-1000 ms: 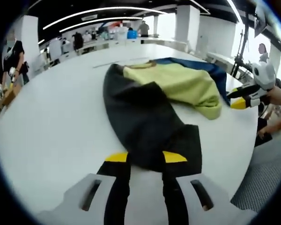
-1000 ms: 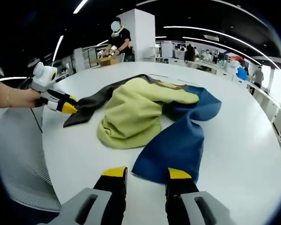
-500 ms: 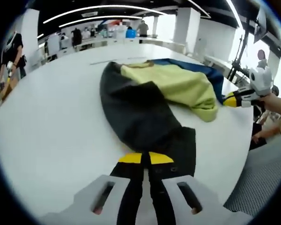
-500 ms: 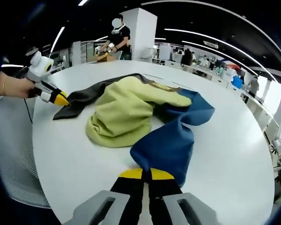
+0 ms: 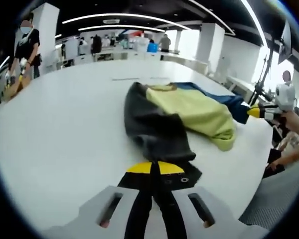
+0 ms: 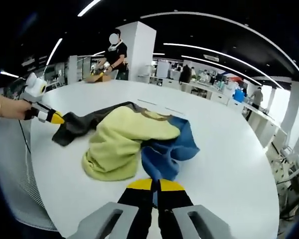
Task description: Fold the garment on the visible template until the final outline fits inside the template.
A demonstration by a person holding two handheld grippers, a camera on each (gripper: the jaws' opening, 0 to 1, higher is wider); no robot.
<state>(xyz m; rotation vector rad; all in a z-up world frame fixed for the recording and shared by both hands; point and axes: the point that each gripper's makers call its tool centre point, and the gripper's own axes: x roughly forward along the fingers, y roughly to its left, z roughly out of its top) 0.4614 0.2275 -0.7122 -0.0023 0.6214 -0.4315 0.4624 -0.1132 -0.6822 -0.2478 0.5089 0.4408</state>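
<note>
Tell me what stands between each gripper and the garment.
Nothing visible does. The left gripper is shut on the garment's dark grey sleeve, and the right gripper is shut on its blue sleeve, on the white table.

Garment (image 5: 189, 112) (image 6: 124, 139): three-colour, dark grey, yellow-green, blue. Lies bunched and crumpled on white bench (image 5: 65, 124), grey sleeve and blue sleeve each drawn outward.

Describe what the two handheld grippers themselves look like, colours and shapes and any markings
Each gripper has two black jaws with yellow tips, rising from a flat grey body with two slanted slots: the left gripper and the right gripper look alike. Seen from the other's view, each has a white rounded housing behind its yellow-tipped jaws. A thin bracelet shows on the person's left wrist.
</note>
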